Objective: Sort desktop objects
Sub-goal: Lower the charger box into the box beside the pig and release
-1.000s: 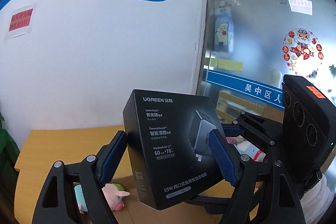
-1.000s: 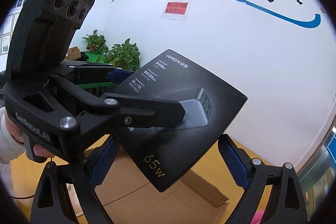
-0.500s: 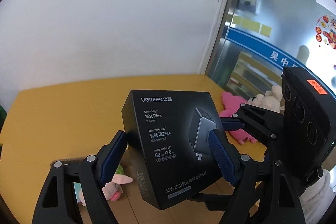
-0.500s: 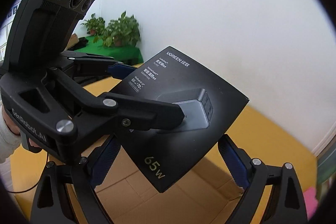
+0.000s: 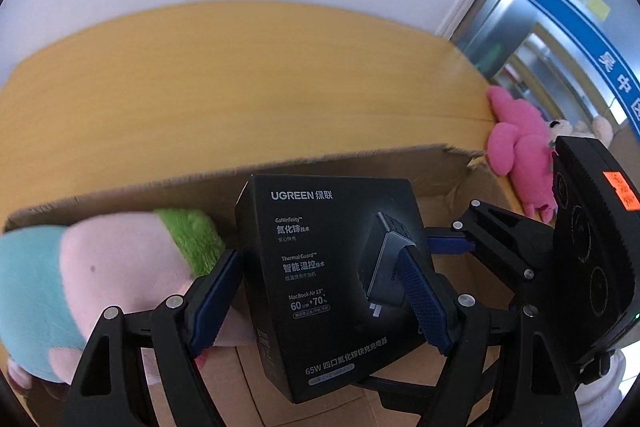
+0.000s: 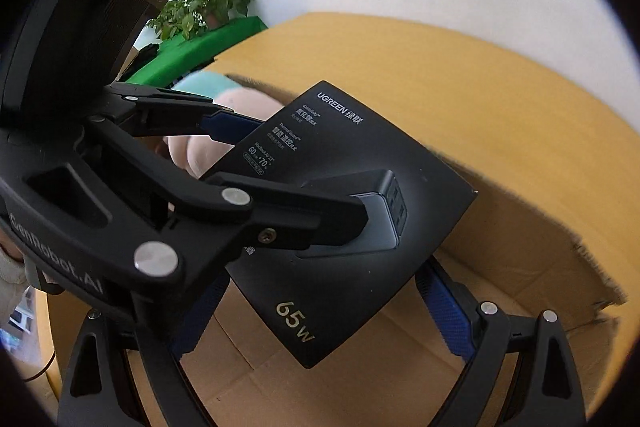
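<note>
My left gripper (image 5: 320,303) is shut on a black UGREEN charger box (image 5: 320,267) and holds it over an open cardboard box (image 5: 360,163). The charger box also shows in the right wrist view (image 6: 360,195), with the left gripper's fingers (image 6: 320,215) clamped on its faces. My right gripper (image 6: 320,315) is open and empty, its jaws apart just below the charger box and above the cardboard box floor (image 6: 360,387). A pink, green and teal plush pig (image 5: 104,275) lies inside the cardboard box at the left.
The cardboard box stands on a yellow wooden table (image 5: 240,87). A pink plush toy (image 5: 520,151) and a white one (image 5: 560,127) lie on the table at the right. A potted plant on a green cloth (image 6: 208,7) stands beyond the table.
Both grippers have tilted down and lowered toward the cardboard box with the charger box still held. The plush pig now looks much closer.
</note>
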A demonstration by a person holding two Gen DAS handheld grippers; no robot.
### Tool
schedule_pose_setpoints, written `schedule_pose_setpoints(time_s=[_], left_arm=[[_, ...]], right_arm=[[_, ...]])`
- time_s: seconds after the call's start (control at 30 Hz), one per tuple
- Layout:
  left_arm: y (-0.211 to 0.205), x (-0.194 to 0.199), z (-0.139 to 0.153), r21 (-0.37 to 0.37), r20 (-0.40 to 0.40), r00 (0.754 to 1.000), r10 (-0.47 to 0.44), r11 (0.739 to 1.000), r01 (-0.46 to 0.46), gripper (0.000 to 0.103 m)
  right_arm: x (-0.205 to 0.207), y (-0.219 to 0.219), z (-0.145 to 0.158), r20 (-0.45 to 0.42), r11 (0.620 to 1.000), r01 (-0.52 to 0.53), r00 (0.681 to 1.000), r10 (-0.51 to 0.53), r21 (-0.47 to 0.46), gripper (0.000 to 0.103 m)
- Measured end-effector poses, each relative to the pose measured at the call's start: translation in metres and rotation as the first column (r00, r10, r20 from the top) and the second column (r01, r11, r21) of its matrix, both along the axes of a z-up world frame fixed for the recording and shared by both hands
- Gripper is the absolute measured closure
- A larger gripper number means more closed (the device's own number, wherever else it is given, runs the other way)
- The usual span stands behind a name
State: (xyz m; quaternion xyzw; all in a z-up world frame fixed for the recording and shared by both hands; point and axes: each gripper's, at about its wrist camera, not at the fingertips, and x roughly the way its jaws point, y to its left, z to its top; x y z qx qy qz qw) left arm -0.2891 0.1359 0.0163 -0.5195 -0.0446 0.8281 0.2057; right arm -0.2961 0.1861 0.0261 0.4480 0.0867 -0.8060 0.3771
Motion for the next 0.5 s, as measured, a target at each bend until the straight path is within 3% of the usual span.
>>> schedule_pose_setpoints(time_s=[0.23, 0.37, 0.5], left_arm=[[0.001, 0.000, -0.015, -0.068, 0.041, 0.999, -0.002, 0.998, 0.004, 0.036], [-0.006, 0.002, -0.010, -0.031, 0.035, 0.999, 0.015, 0.999, -0.014, 0.035], [-0.015, 0.017, 0.014, -0.046, -0.042, 0.998, 0.041, 0.998, -0.043, 0.035]], right_arm=[[-0.006, -0.003, -0.016, 0.051, 0.999, 0.033, 0.998, -0.035, 0.035, 0.016], [-0.007, -0.003, -0.018, 0.051, 0.997, 0.066, 0.996, -0.068, 0.042, 0.015], [0.005, -0.003, -0.011, 0.037, 0.993, 0.103, 0.994, -0.105, 0.054, 0.015]])
